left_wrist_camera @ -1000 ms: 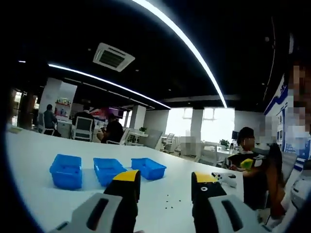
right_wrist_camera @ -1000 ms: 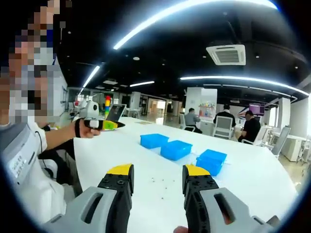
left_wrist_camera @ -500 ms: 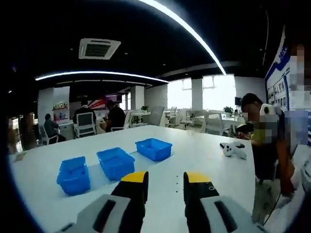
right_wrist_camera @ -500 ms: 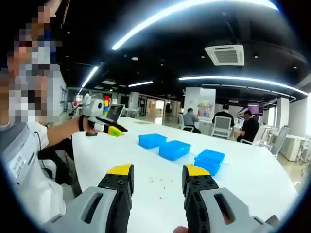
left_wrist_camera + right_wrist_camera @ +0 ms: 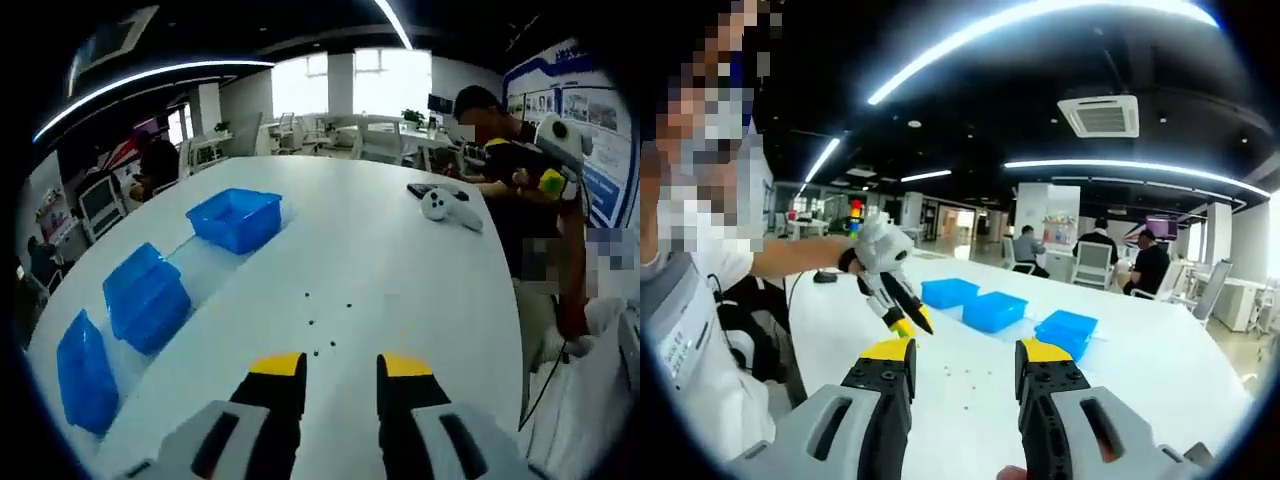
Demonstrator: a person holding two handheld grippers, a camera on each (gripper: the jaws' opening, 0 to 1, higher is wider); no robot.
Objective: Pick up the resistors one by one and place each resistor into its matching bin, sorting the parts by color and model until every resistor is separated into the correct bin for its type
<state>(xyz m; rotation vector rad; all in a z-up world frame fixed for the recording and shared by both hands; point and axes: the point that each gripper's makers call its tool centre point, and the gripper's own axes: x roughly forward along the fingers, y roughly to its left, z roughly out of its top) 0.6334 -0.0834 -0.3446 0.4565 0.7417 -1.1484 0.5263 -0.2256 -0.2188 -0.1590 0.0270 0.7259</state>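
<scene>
Tiny dark resistors (image 5: 330,325) lie scattered on the white counter (image 5: 400,270) near three blue bins (image 5: 236,218), ahead of the left claw (image 5: 340,368) and right claw (image 5: 962,362), both apart and empty.

- I see a smooth white tabletop (image 5: 400,270), faintly glossy, with soft reflections near its far edge.
- Three blue translucent plastic bins (image 5: 234,217) look glossy.
- My grey-and-yellow plastic jaws look matt.
</scene>
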